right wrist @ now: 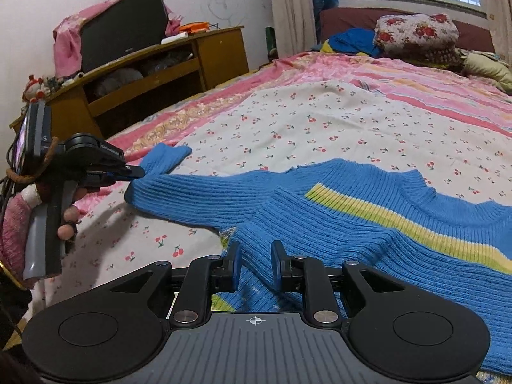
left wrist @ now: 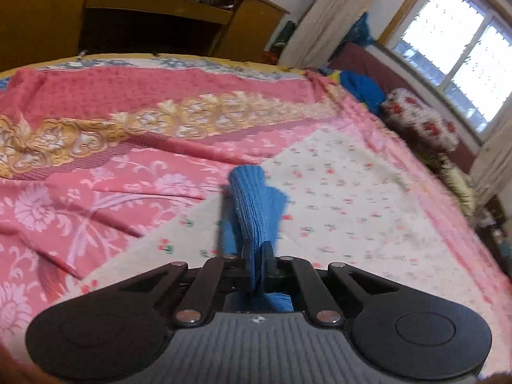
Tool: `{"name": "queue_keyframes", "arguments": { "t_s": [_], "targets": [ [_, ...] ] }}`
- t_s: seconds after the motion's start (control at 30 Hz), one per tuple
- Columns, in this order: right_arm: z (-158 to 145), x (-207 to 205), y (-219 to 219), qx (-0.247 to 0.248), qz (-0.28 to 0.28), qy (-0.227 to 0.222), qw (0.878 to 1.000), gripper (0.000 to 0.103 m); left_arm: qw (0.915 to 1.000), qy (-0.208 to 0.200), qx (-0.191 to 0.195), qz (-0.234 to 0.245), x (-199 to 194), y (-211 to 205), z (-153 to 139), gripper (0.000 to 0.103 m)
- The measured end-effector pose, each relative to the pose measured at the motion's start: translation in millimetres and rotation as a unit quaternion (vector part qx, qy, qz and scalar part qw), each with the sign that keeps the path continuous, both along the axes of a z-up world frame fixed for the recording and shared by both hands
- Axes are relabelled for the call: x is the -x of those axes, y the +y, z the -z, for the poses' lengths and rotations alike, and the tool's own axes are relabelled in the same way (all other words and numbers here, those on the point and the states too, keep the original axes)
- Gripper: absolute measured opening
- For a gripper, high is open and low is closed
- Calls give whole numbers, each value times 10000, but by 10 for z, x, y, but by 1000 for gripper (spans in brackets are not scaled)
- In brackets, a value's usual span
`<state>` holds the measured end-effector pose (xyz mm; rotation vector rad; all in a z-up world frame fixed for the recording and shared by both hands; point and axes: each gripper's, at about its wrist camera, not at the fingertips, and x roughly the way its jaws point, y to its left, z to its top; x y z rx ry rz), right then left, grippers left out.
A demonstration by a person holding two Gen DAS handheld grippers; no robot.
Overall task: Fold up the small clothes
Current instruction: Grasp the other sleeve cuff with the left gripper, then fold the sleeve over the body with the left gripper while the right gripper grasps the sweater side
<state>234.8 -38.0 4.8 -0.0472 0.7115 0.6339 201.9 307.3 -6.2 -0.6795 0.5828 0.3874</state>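
A blue ribbed sweater (right wrist: 368, 233) with a yellow stripe lies on a white cherry-print cloth (right wrist: 320, 121) on the bed. My left gripper (left wrist: 256, 256) is shut on the sweater's sleeve (left wrist: 252, 204), which it holds lifted above the bed. It also shows at the left of the right wrist view (right wrist: 134, 171), pinching the sleeve (right wrist: 192, 192) near its cuff. My right gripper (right wrist: 255, 268) is open, low over the sweater's body, with a fold of the knit between its fingers.
A pink flowered bedspread (left wrist: 96, 176) covers the bed. A wooden cabinet (right wrist: 144, 73) with a dark screen stands beyond the bed's far edge. A floral pillow (right wrist: 416, 32) and other blue clothes (right wrist: 348, 41) lie at the head, under the window.
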Motion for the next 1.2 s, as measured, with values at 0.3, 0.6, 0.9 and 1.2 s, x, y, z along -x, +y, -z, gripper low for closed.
{"name": "queue_keyframes", "arguments": {
  "t_s": [0.3,0.6,0.9,1.2],
  "targets": [
    [-105,-55,-301,-350,504,77,9981,21,9828,-700,-67,1710,106,-974,-338,10],
    [-54,-196,-590,-740,931,679,9906,33,9604,-161,-502,2734,248,-1719,-12,11],
    [-24,-382,-211,-859,672,1106,9879,38,9563,-212,-691,2834,380,-1768,88,11],
    [135,-619,107,-576,918,1477,9831,11,9533,-325,-621,2939,449,-1738,120,11]
  ]
}}
